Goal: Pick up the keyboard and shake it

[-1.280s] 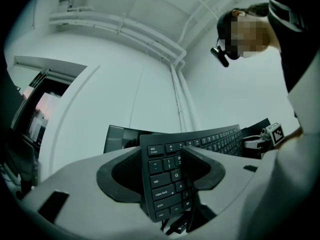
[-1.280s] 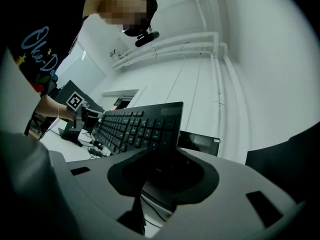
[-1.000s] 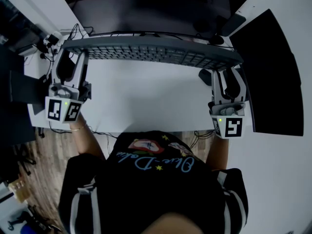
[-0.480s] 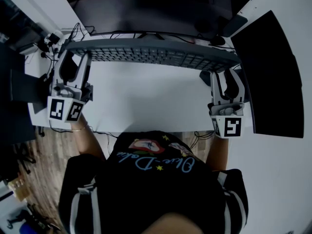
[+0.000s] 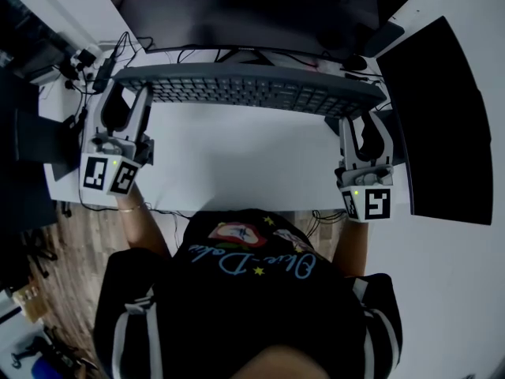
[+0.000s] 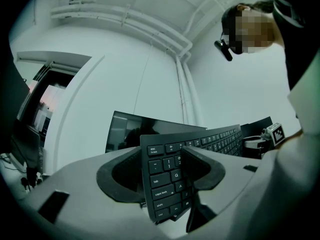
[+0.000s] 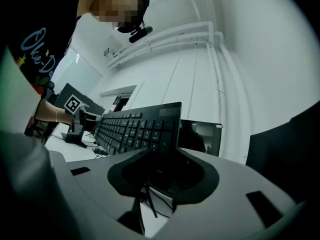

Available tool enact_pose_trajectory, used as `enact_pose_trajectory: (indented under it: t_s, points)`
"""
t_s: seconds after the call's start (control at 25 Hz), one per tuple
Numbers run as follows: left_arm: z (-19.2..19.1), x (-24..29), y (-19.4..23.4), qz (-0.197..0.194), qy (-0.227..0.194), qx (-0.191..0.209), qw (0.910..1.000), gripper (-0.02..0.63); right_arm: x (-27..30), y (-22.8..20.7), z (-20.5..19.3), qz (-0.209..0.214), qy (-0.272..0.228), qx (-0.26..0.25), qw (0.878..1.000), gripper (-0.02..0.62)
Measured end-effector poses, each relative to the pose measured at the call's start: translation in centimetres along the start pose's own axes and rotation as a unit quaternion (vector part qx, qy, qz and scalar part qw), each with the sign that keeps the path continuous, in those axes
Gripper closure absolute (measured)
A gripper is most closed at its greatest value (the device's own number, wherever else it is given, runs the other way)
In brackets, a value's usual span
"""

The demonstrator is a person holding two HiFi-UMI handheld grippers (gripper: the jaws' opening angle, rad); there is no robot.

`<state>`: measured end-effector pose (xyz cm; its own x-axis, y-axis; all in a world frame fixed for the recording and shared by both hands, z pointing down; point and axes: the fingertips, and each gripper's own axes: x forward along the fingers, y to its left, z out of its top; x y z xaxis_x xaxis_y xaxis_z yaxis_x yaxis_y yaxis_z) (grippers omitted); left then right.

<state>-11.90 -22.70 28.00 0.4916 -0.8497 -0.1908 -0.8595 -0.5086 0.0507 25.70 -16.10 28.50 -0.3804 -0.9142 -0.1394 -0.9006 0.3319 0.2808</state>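
A long black keyboard (image 5: 248,85) hangs in the air above the white desk (image 5: 237,156), in front of the monitor. My left gripper (image 5: 125,107) is shut on its left end; in the left gripper view the esc and tab keys of the keyboard (image 6: 165,176) sit clamped between the jaws. My right gripper (image 5: 364,133) is shut on the right end, and the right gripper view has the keyboard (image 7: 137,129) edge gripped between its jaws, stretching away toward the left gripper (image 7: 75,106).
A dark monitor (image 5: 252,10) stands behind the keyboard with cables (image 5: 102,61) at its left. A black mat (image 5: 442,117) lies on the desk's right side. The person's torso fills the near edge. A wooden floor (image 5: 71,251) shows at lower left.
The keyboard and both grippers have shifted: the left end rose away from me and the whole keyboard tilted slightly, right end lower. Both grips held.
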Motion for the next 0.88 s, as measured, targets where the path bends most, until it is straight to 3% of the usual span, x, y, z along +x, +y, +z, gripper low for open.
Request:
enact_pose_trajectory:
  t_s: [0.52,0.88]
  points:
    - [-4.7,-1.0,0.1,0.010,0.061,-0.032,0.9976,0.376,-0.7,1.0,-4.1,0.003,0.049,0.049,0.998,0.474]
    - [-9.6,-2.1,0.3,0.021,0.117,-0.062,0.9910,0.377,-1.1,2.1,-8.3,0.005,0.095,0.093,0.991,0.474]
